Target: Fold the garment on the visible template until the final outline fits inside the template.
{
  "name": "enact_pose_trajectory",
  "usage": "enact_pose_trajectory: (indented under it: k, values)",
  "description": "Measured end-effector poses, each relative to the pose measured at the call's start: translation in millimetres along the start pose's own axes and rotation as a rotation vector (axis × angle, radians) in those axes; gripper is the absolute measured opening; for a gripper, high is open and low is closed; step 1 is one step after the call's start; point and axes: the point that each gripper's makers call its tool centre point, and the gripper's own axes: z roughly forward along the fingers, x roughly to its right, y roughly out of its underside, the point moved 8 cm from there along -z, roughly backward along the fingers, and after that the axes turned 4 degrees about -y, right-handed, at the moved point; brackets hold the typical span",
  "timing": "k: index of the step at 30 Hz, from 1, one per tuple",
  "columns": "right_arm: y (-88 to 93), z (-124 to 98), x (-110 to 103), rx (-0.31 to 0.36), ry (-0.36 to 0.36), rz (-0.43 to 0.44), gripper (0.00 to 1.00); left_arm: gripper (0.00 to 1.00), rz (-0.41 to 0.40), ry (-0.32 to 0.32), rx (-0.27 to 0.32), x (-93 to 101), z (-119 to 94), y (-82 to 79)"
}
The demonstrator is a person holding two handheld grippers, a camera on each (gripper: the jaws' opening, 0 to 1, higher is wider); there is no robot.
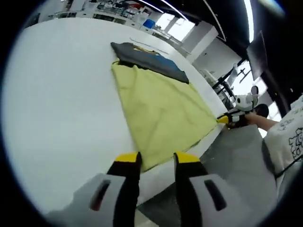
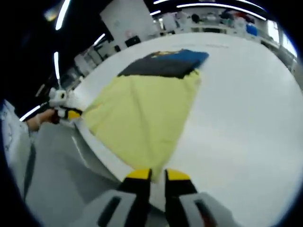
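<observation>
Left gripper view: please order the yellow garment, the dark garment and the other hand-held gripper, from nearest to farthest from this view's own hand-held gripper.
1. Yellow garment, just ahead of the jaws.
2. Other hand-held gripper, at the right, at the garment's corner.
3. Dark garment, at the far end.

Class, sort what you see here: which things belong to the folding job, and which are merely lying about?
Job in hand:
- yellow garment
- left gripper, jaws at one near corner
- right gripper, jaws at the other near corner
- white table

Lying about:
- dark grey and blue cloth at the garment's far end
- clutter on far benches
</observation>
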Motion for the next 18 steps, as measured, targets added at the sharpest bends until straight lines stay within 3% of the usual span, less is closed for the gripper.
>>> enact_pose_trajectory:
  k: [7, 9, 13, 18]
  values:
    - [-1.1, -2.9, -1.9, 0.002, -0.037, 0.040, 0.00, 0.09, -0.207, 0.005, 0.024, -13.9, 1.2, 7.6]
    - [-3.5, -6.6, -2.2, 0.015, -0.040, 0.045, 0.00, 0.00, -0.205, 0.010, 0.024, -17.1, 0.0, 10.4]
    - [-6.7, -15.7, -0.6, 0.042, -0.055, 0.087, 0.00, 0.00, -0.218, 0.028, 0.051, -16.5, -3.4, 11.1]
    - [-4.8, -22.8, 0.4, 0.049, -0.074, 0.139, 0.00, 0.00, -0.173, 0.031, 0.030, -15.6, -9.8, 12.6]
